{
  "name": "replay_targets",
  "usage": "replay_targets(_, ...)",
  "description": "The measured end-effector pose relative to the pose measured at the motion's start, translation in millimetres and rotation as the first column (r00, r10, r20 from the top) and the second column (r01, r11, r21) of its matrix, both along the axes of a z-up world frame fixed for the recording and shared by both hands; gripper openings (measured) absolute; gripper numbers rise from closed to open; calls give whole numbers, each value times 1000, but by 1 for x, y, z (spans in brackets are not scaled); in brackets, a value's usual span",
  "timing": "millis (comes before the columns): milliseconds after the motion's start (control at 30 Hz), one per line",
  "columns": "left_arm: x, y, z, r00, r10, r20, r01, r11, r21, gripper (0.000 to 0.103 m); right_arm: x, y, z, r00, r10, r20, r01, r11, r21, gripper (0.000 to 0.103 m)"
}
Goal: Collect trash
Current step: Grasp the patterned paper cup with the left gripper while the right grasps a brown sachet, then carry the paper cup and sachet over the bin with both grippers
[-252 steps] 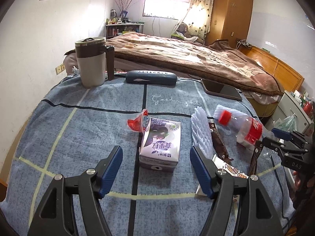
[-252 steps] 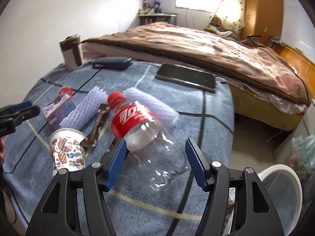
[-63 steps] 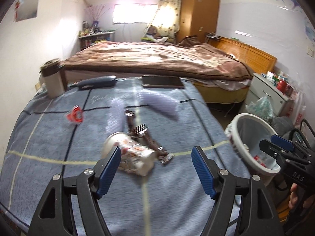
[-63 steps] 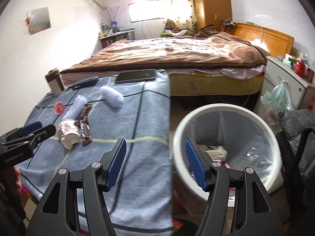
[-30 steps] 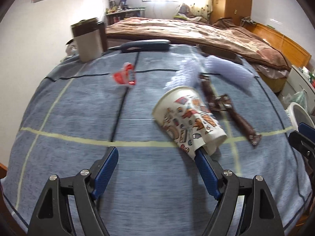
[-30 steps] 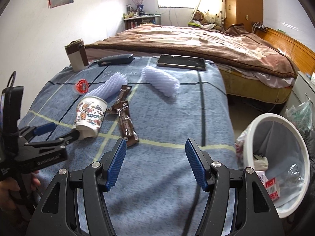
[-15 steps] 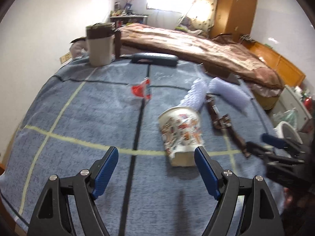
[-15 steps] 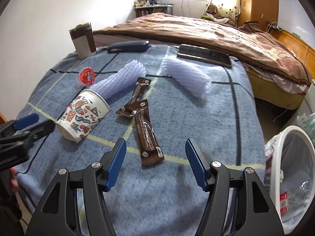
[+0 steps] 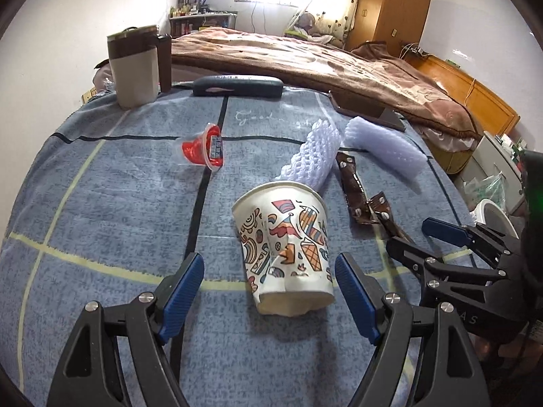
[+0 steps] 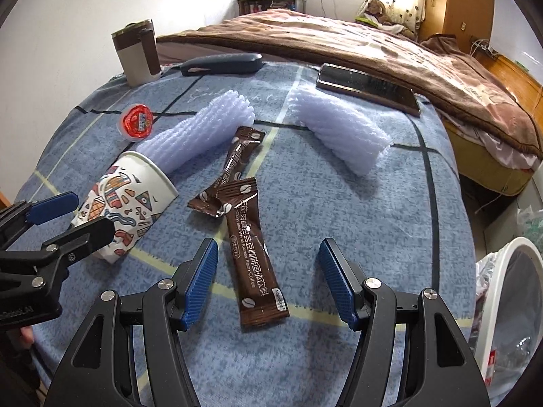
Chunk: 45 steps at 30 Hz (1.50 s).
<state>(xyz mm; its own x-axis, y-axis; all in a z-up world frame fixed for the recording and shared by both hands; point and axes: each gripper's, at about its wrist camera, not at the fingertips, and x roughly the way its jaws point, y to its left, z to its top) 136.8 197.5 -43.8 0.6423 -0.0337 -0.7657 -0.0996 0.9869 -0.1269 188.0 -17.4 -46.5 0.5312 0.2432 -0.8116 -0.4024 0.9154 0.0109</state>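
Across the blue blanket (image 9: 101, 224), beside a brown bed (image 9: 305, 57), both tools (image 9: 269, 281) (image 10: 266, 271) gape, empty.

A blue-grey cloth with dark and pale yellow grid lines (image 9: 101, 203) covers the worktop. At its far left corner stands a beige travel mug with a brown lid and handle (image 9: 135, 68), upright. Just to its right lies a long dark blue hard case (image 9: 237, 85), flat along the far edge. Further right, a dark flat phone (image 10: 368, 89) rests near the cloth's far edge. Behind the worktop stretches a bed under a brown blanket (image 9: 305, 54), with a wooden wardrobe (image 9: 393, 6) against the back wall.
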Motion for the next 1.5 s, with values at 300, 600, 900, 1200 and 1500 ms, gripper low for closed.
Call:
replay_targets(300,13,1,-11,999,10,-30,-10,1000,-14,81,7,8,-2,1000,15,19,-15,999,-30,58)
replay_targets(600,15,-2,-9,1000,-3,-24,2,1000,-24,60,7,6,-1,1000,13,21,-13,1000,-14,36)
replay_targets(900,11,-6,-7,1000,-6,-18,6,1000,-19,55,5,2,-1,1000,-1,12,1,1000,12,23)
replay_targets(1200,-1,-12,7,1000,-13,21,13,1000,-8,55,-6,-7,8,999,-14,30,12,999,52,22)
replay_targets(1500,-13,-31,30,996,-50,75,49,999,10,55,-19,-21,25,997,-41,69,35,996,87,22)
